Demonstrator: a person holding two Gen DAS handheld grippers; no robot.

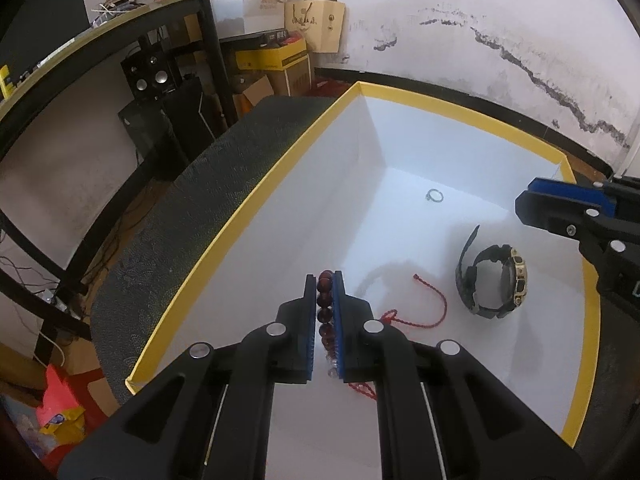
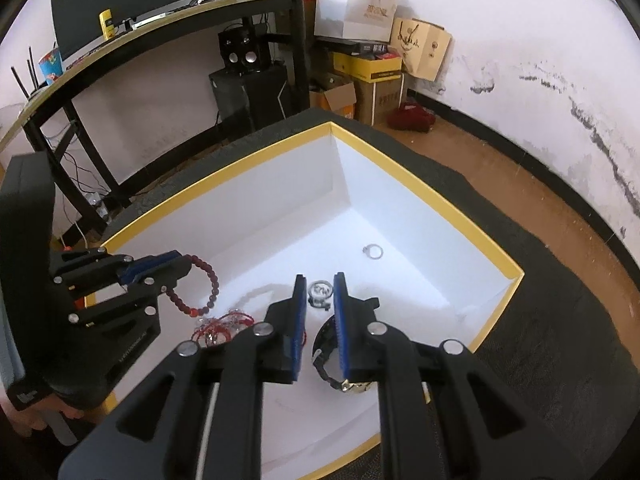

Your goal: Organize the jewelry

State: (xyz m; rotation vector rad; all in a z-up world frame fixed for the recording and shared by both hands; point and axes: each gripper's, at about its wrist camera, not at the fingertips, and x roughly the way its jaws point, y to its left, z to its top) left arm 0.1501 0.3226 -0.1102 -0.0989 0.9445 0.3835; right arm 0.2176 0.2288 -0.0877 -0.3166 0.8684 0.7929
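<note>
A white box with a yellow rim (image 1: 256, 196) (image 2: 448, 208) sits on a dark mat. My left gripper (image 1: 325, 280) (image 2: 182, 264) is shut on a dark red bead bracelet (image 1: 325, 304) (image 2: 208, 284) and holds it above the box floor. On the floor lie a red cord bracelet (image 1: 432, 312) (image 2: 216, 330), a black and gold watch (image 1: 492, 284) (image 2: 332, 356), a silver ring (image 1: 435, 196) (image 2: 373, 251) and a small silver piece (image 2: 320, 294). My right gripper (image 2: 319, 280) (image 1: 560, 200) is open and empty, hovering over the watch and the silver piece.
The dark mat (image 2: 540, 320) surrounds the box. A black desk (image 2: 160, 28) with speakers and a computer tower stands beyond it. Cardboard boxes (image 2: 372, 68) and paper bags line the white wall. A wooden floor (image 2: 520, 184) lies to the right.
</note>
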